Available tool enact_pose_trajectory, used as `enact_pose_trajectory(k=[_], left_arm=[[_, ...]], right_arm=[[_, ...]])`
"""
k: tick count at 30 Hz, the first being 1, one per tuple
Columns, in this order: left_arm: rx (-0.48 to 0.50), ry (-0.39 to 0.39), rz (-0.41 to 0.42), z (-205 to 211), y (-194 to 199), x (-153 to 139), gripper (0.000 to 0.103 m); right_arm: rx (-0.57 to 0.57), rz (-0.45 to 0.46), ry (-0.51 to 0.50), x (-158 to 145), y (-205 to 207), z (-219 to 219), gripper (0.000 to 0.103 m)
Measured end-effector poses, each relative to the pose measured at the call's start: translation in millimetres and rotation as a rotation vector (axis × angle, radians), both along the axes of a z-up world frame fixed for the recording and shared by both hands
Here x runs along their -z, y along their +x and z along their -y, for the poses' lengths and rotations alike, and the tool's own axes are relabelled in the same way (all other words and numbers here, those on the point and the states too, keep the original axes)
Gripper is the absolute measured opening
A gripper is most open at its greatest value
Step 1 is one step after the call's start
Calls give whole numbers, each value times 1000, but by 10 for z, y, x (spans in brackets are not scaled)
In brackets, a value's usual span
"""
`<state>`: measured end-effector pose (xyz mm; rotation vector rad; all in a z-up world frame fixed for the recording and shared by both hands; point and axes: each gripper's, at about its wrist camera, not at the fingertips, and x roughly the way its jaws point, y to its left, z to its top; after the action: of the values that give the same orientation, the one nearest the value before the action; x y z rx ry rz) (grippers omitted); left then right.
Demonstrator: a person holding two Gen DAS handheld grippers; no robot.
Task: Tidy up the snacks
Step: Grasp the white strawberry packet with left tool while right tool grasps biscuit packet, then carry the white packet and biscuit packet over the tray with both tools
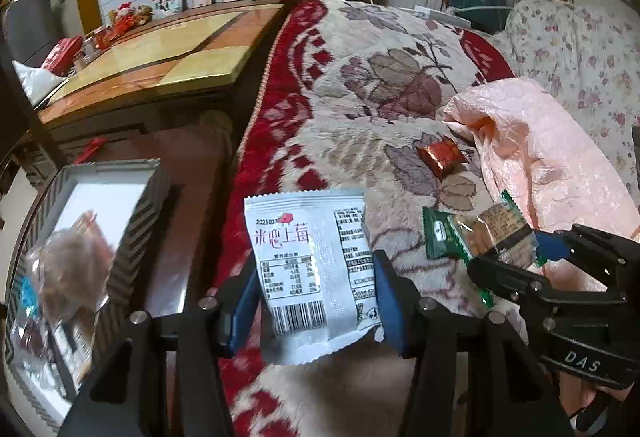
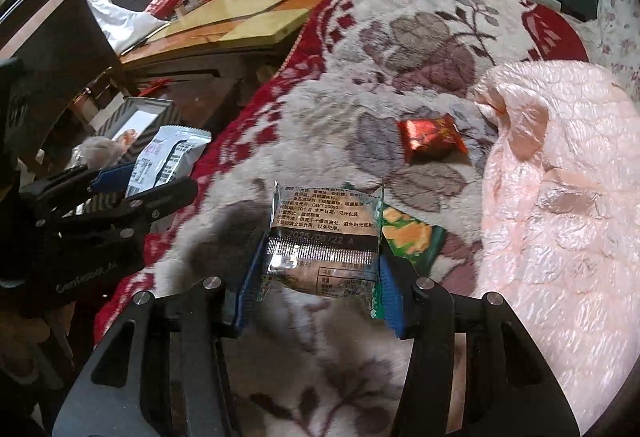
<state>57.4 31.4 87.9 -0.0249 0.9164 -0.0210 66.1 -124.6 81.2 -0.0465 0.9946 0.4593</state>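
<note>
We work over the floral blanket (image 1: 360, 77), where a crumpled pink plastic bag (image 1: 540, 141) lies toward its right edge, and beyond its left edge sits a striped box (image 1: 132, 213) that already holds a few wrapped snacks. Our left gripper (image 1: 316, 301) is clamped on a white snack packet (image 1: 312, 269) held above the blanket's left edge near that box, while our right gripper (image 2: 320, 277) is clamped on a clear biscuit packet (image 2: 324, 233) lifted over the blanket's middle. We judge the sorting partly done: a green packet (image 2: 412, 237) and a red foil snack (image 2: 430, 137) are not yet collected.
</note>
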Motion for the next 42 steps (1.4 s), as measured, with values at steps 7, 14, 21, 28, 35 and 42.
enact_pose_trajectory(k=[7,14,21,28,35,42], left_arm=[[-45,-4,24,-201,-273,-104,56],[-95,2,54,-435,-472,-215,56],[-138,2,68,-651,-617,-268,56],[-176,14,84,-840,-731,-310,56],[-230,20,91,-1082,-836,-315,56],[-281,17,91,-1311,-923,-290,56]], right_arm=[[-39,25,-13,-137,-186,-270,50],[-92,43,-31,-217,-327,-552,50],[-143,70,-45,-333,-446,-816,50],[-188,77,-58,-355,-527,-1032,50],[-231,83,-73,-362,-589,-1248,50],[-278,81,-96,-351,-640,-1470,50]])
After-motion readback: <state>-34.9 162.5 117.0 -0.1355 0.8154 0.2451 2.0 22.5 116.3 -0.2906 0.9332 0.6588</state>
